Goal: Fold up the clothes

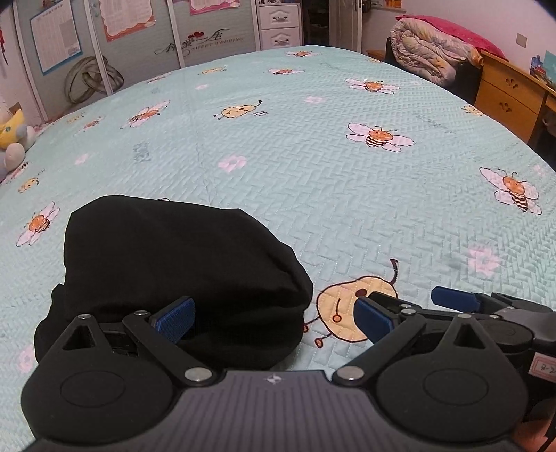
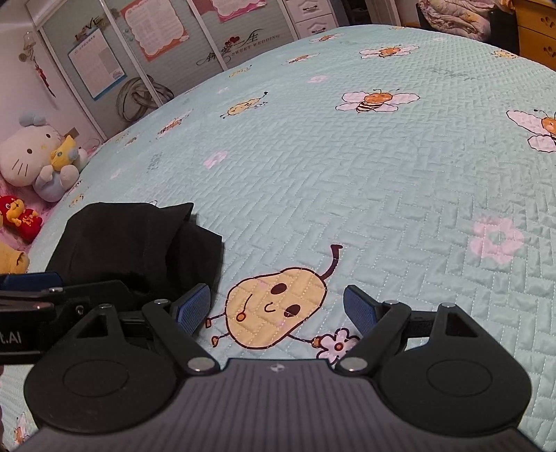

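Quilted bedspread (image 1: 312,167) wide and bare ahead and to right. Folded black garment (image 1: 180,274) lies near bed's front-left edge. Left gripper (image 1: 274,320) spread wide, left finger over garment. Right gripper (image 2: 278,311) wide, empty, just right of garment.

Black garment (image 2: 132,243) near edge hidden behind left hand-held gripper (image 2: 31,288).

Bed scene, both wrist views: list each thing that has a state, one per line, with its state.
black garment: folded into a compact bundle, lying on the bedspread, not gripped
left gripper: open, holding nothing
right gripper: open, holding nothing, over the pear print
bedspread: spread flat
white drawers: shut
rolled quilt: bundled up
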`<state>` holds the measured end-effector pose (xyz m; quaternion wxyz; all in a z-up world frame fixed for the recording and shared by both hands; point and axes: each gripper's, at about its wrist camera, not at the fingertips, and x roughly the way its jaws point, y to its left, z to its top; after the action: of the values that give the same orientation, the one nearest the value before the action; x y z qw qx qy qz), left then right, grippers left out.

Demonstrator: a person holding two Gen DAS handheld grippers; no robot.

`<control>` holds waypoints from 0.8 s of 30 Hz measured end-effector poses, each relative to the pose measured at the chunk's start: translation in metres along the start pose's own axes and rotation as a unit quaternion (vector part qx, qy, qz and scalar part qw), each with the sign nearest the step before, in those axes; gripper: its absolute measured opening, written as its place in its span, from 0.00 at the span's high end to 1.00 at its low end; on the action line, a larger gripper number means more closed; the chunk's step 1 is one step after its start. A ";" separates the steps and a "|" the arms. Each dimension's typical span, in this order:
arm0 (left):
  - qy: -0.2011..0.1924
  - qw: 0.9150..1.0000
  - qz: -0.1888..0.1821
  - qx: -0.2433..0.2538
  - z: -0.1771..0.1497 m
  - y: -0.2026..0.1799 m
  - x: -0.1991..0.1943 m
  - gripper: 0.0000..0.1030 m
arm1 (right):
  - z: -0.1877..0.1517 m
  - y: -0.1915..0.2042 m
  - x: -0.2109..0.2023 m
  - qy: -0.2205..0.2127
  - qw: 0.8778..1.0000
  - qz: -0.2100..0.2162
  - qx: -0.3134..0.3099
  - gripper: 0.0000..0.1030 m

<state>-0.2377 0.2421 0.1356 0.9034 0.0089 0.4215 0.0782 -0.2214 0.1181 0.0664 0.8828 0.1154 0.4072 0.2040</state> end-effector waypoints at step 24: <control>0.002 0.969 0.062 -0.240 -0.088 0.127 -0.012 0.04 | 0.026 0.085 0.060 -0.027 0.984 0.084 -0.152 0.18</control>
<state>-0.3293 0.3609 0.0987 0.8716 -0.1819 0.3911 0.2330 -0.1887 0.2200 0.0742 0.8804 0.0191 0.3359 0.3342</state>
